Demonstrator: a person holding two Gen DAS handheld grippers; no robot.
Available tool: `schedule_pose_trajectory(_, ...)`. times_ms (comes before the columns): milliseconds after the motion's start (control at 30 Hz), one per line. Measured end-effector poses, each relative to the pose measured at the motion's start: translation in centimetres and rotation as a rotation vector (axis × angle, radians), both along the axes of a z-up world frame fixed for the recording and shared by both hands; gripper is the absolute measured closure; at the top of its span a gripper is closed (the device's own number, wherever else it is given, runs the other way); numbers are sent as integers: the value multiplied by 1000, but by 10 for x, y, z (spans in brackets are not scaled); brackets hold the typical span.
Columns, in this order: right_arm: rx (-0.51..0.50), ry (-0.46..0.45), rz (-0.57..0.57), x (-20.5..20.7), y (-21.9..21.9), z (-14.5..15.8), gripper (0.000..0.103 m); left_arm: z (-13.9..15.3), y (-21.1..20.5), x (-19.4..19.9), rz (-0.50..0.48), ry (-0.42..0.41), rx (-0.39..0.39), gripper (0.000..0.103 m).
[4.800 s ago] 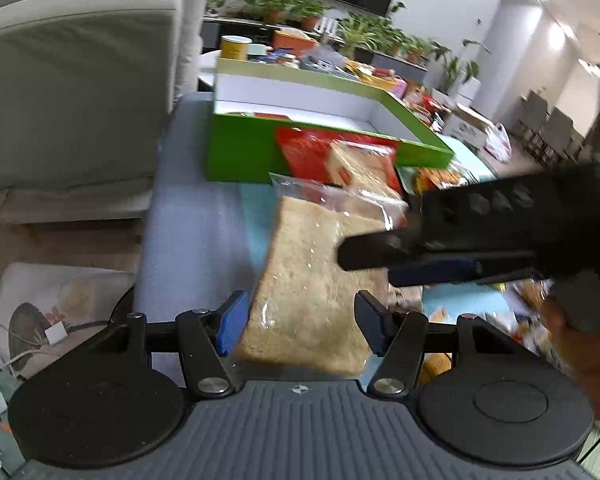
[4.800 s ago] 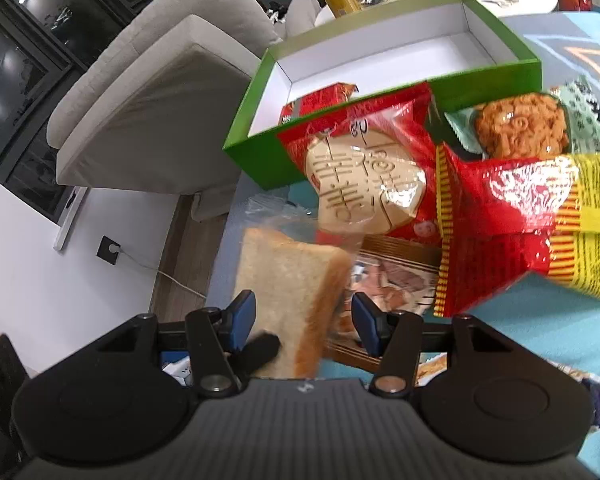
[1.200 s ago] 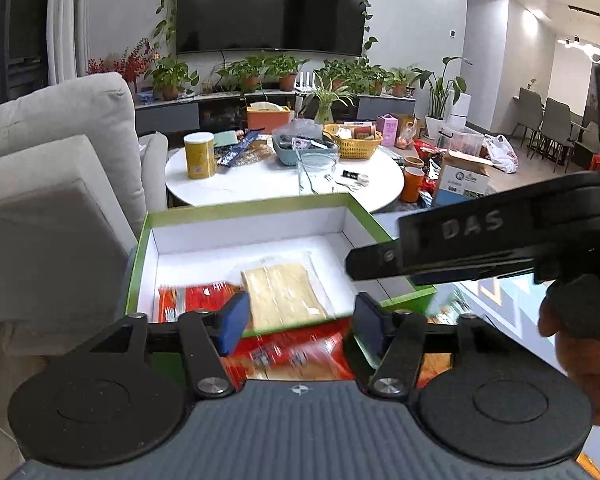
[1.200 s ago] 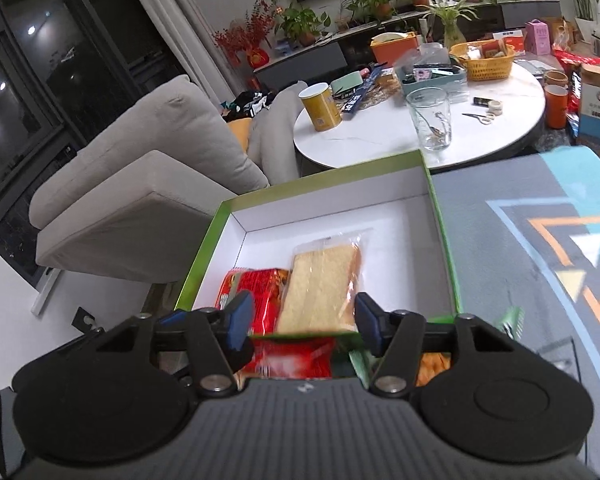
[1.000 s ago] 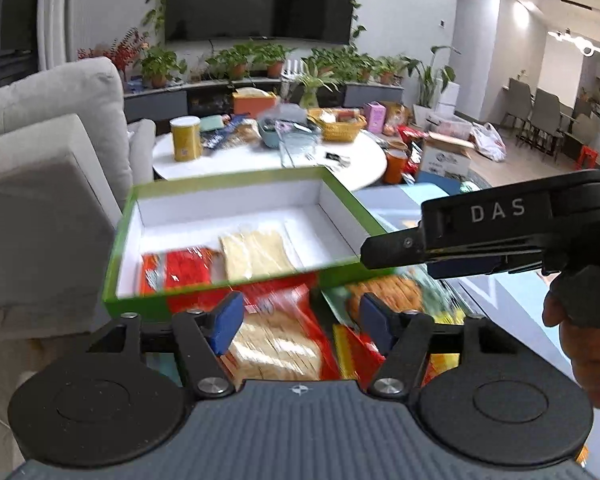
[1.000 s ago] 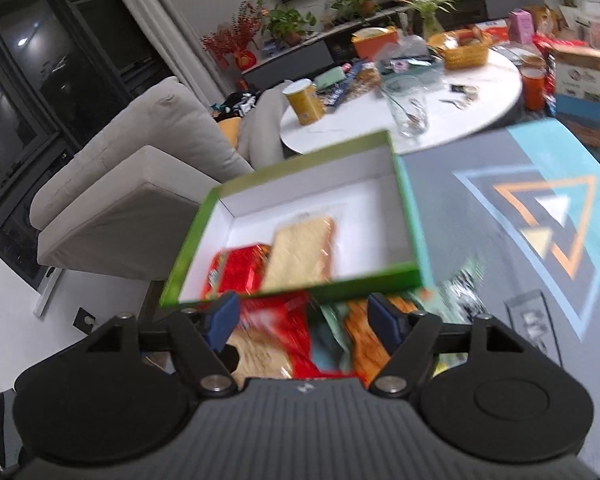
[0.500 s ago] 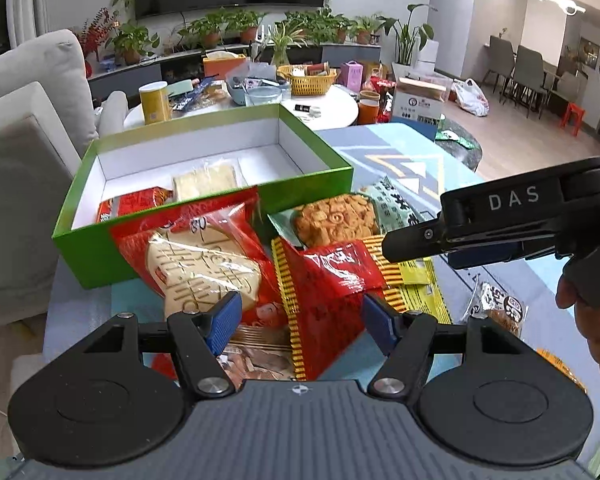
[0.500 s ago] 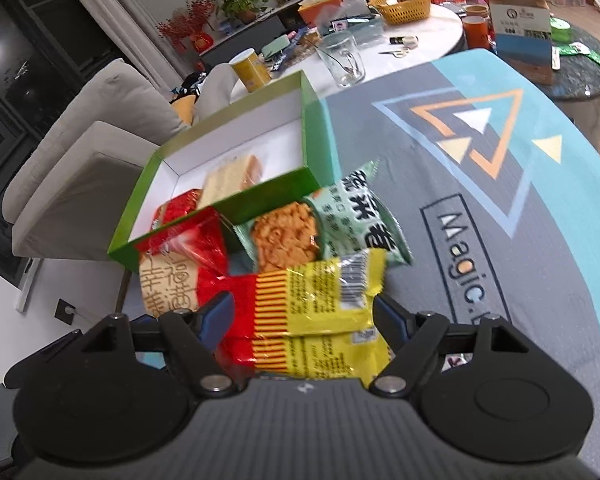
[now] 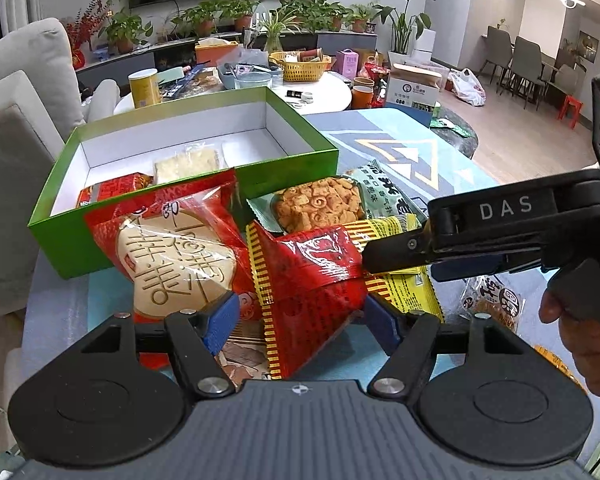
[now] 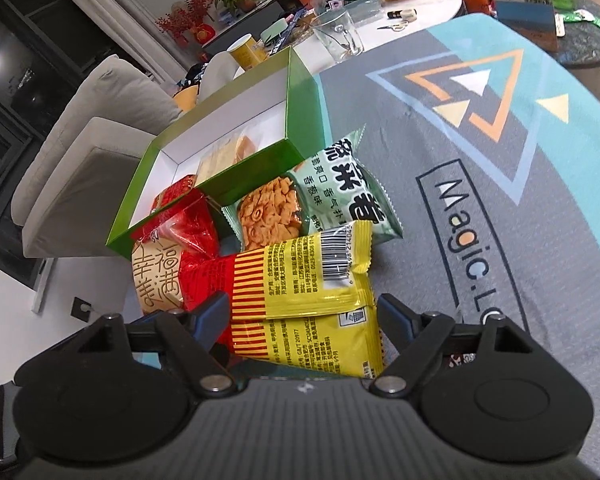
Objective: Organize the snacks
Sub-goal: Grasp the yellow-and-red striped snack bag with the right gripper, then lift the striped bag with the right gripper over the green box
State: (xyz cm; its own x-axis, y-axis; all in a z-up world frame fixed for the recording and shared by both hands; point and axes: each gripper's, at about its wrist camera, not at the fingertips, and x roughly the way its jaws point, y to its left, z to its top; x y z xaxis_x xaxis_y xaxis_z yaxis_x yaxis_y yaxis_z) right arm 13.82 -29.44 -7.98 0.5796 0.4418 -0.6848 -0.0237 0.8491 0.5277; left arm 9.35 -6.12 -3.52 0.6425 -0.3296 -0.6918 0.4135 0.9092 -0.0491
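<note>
— Green cardboard box (image 9: 172, 236) with a white inside sits at the far left corner of the printed grey-and-teal table mat (image 10: 500, 184), yes?

— Yes, lid off. Inside it, against the near wall, lie a red foil packet (image 9: 116, 189) and, to its right, a clear-wrapped pale cracker slab (image 9: 186, 162).

— And outside the box?

— Leaning on the box's near wall is a red bag with a round cream-coloured cake showing through its clear window (image 9: 172, 256). To its right, touching the same wall, lies a pale green pouch of orange curled crisps (image 10: 312, 196). In front of those two lie two red-and-yellow striped foil packets (image 10: 304, 292), one overlapping the other.

— Where is the left gripper (image 9: 300, 314)?

— Low over the near edge of the mat. Its blue pads stand apart on either side of the red end of a striped packet; the jaws have just been opening, and the pads press on nothing. A brown printed wrapper (image 9: 240, 360) lies under it.

— And the right gripper (image 10: 304, 316)?

— It comes in from the right over the yellow ends of the same packets. In its own view the jaws are half spread, the packets lie between the pads, and neither pad squeezes them. A hand (image 9: 584, 340) grips its handle.

— Anything further right?

— A small clear-wrapped brown snack (image 9: 494, 302) near the mat's right edge.
</note>
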Motion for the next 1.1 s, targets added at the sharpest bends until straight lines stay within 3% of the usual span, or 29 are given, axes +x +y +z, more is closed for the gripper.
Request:
schedule_pose_trajectory(267, 34, -1, 7, 0, -4, -5, 36, -4, -2, 4, 9, 14, -5, 33)
schedule_pose_trajectory(633, 50, 3, 35, 3, -5, -13, 32, -14, -19, 6, -29, 44, 45, 33)
schedule_pose_trajectory(800, 39, -18, 53, 1, -4, -8, 45, -13, -22, 5, -51, 36, 41, 47)
schedule_pose_trajectory(1100, 101, -85, 26, -7, -12, 16, 47, 17, -29, -13, -73, -98, 65, 48)
